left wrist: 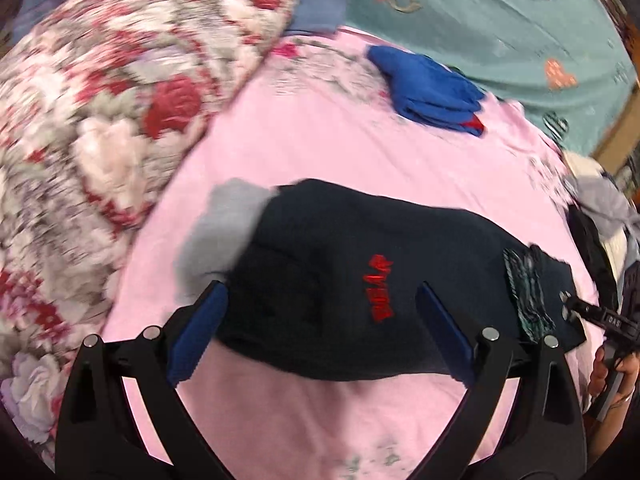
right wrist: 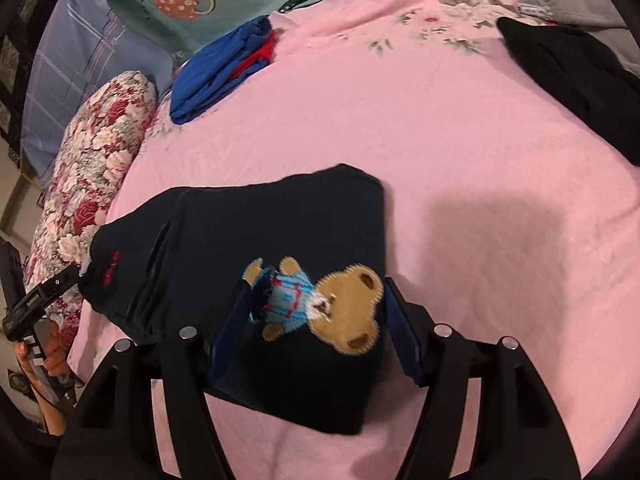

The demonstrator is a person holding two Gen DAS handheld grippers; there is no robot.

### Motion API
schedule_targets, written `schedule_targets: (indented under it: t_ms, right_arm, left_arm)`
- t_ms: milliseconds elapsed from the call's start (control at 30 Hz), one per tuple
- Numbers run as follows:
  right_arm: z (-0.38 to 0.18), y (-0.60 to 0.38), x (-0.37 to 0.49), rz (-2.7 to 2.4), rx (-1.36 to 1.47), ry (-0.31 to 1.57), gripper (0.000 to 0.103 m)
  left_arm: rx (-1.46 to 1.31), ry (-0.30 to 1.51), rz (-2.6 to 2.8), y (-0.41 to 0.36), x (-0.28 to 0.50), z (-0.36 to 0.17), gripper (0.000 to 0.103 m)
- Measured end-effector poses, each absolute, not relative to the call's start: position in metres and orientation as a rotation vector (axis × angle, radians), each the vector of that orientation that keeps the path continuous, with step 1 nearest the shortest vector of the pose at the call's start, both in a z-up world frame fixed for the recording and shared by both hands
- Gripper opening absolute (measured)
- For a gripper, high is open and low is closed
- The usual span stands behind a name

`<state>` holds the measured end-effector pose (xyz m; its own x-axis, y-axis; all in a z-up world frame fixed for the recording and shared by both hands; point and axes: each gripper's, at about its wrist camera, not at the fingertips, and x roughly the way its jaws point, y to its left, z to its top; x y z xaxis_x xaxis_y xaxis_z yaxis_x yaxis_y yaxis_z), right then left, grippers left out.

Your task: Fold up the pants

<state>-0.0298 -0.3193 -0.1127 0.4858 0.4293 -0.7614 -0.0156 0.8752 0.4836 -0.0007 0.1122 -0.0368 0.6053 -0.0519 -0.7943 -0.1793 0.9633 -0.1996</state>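
Note:
Dark navy pants (left wrist: 320, 248) lie folded on the pink bedsheet (left wrist: 320, 140), red lettering (left wrist: 378, 290) facing up. My left gripper (left wrist: 320, 288) hovers over them, open, with nothing pinched between its blue pads (left wrist: 200, 332). In the right wrist view the same pants (right wrist: 280, 220) show a teddy bear patch (right wrist: 340, 308). My right gripper (right wrist: 316, 286) is open, one finger on each side of the patch; the cloth lies flat between them. The right gripper (left wrist: 584, 312) appears at the pants' right end, and the left gripper (right wrist: 44, 300) at their left end.
A rolled floral quilt (left wrist: 100, 120) bounds the left side. A blue garment (left wrist: 432, 88) lies at the far side by a teal sheet (left wrist: 500, 20). A black garment (right wrist: 572, 76) and a grey one (right wrist: 580, 4) lie at the far right. A hand (right wrist: 52, 356) holds the left gripper.

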Motion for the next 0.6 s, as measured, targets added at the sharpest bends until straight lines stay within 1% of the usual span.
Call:
schedule_targets:
  t_ms: [100, 133, 167, 267, 400, 500, 600]
  right_arm:
    - [-0.114, -0.312, -0.016, 0.329, 0.439, 1.052, 0.069]
    - [-0.114, -0.309, -0.013, 0.335, 0.429, 1.050, 0.066]
    - [-0.114, -0.307, -0.011, 0.346, 0.413, 1.047, 0.046]
    - [-0.115, -0.302, -0.003, 0.362, 0.380, 1.051, 0.024]
    - [-0.088, -0.308, -0.001, 0.332, 0.314, 0.954, 0.018]
    - [-0.065, -0.315, 0.008, 0.280, 0.236, 0.870, 0.017]
    - [-0.063, -0.322, 0.020, 0.204, 0.144, 0.845, 0.017]
  left_arm:
    - [-0.325, 0.925, 0.132, 0.128, -0.005, -0.041, 0.096]
    - [-0.339, 0.933, 0.141, 0.131, -0.005, -0.044, 0.096]
    - [-0.351, 0.945, 0.150, 0.134, -0.004, -0.047, 0.096]
    - [-0.386, 0.974, 0.176, 0.139, -0.001, -0.054, 0.096]
    - [-0.400, 0.980, 0.194, 0.140, 0.004, -0.053, 0.096]
    - [-0.403, 0.984, 0.188, 0.139, 0.006, -0.052, 0.096]
    - [-0.410, 1.009, 0.178, 0.138, 0.009, -0.057, 0.096]
